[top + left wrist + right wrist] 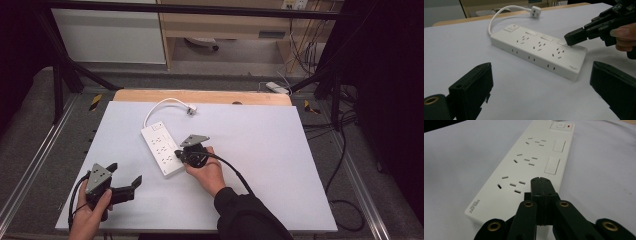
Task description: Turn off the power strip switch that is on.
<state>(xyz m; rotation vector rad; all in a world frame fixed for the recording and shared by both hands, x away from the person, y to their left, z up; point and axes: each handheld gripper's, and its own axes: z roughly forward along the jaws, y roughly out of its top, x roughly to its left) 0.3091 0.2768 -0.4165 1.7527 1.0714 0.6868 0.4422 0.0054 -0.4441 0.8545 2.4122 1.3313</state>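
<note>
I am judging the risk here: the right gripper, its fingers pressed together, is bearing on the near-end rocker switch of the white power strip at centre frame on the worktop; pushing off-centre could skid the strip. The left gripper is hovering spread at lower left, well apart.

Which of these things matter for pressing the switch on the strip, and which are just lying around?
In the job:
power strip
right gripper, shut, tip on the strip's end switch
left gripper, open, waiting

Lying about:
the strip's plug
adapter behind the table
</note>
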